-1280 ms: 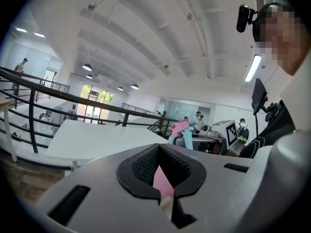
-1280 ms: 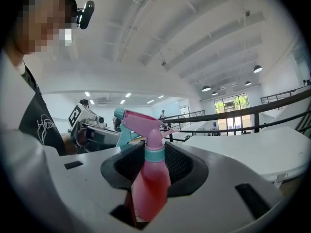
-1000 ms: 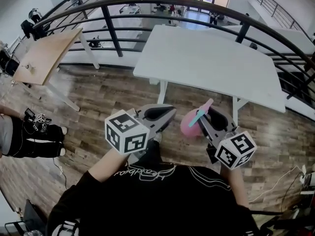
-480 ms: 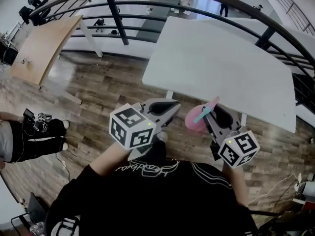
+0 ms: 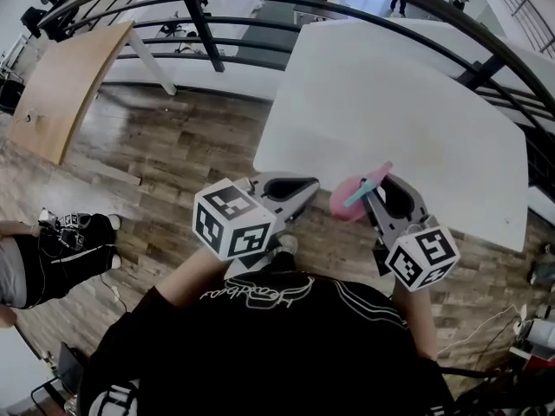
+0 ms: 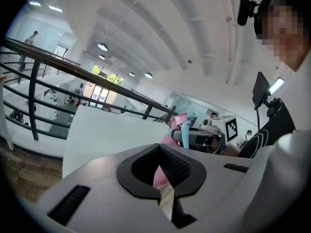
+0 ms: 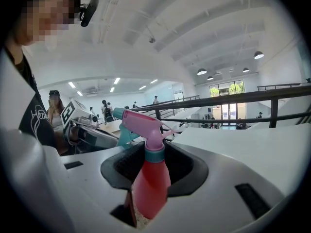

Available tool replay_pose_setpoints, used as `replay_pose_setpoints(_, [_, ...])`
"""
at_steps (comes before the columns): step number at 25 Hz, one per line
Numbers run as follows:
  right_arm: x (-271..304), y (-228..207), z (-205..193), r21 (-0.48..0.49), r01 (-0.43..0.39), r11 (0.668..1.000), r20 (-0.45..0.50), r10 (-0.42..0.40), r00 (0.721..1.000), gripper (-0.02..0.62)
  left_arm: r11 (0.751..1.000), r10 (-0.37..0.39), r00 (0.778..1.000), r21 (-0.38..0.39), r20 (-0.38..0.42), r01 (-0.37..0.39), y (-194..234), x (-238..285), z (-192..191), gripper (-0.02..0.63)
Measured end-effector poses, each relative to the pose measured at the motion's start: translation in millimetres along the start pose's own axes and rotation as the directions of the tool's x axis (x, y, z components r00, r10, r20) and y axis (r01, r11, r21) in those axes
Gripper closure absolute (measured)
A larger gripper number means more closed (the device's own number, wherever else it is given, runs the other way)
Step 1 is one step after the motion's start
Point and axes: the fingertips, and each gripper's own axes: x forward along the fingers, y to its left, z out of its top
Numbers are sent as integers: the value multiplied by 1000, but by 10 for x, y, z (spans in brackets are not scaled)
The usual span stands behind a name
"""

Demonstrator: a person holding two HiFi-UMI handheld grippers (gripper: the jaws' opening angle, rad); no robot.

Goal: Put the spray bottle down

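Right gripper fingers clamp the pink plastic spray bottle; left gripper fingers are together. Best seat it upright on the white bench ahead of the fingers.

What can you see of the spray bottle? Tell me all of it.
The spray bottle has a pink body that looks like smooth plastic, a teal collar at the neck, a pink spray head and a teal trigger. The right claw is shut on its body, and nothing else touches it. It is held in the air, head up, near the front edge of the white table, not yet set down.
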Motion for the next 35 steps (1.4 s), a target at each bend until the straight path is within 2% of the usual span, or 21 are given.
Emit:
replay_pose_setpoints(5, [325, -185, 136, -1, 25, 1000, -1, -25, 1000, 462, 999, -30, 999, -46, -33, 29, 312, 99, 50, 598])
replay_pose_setpoints(11, [621, -425, 309, -14, 31, 999, 24, -31, 999, 462, 998, -51, 998, -37, -27, 50, 588, 297, 279, 598])
replay_pose_setpoints(19, [1065, -767, 358, -29, 59, 998, 33, -58, 998, 462, 995, -65, 996, -83, -53, 60, 944, 461, 349, 598])
replay_pose_setpoints(35, [1717, -1177, -161, -115, 100, 988, 103, -88, 991, 462, 991, -43, 993, -131, -106, 29, 1458, 651, 86, 598])
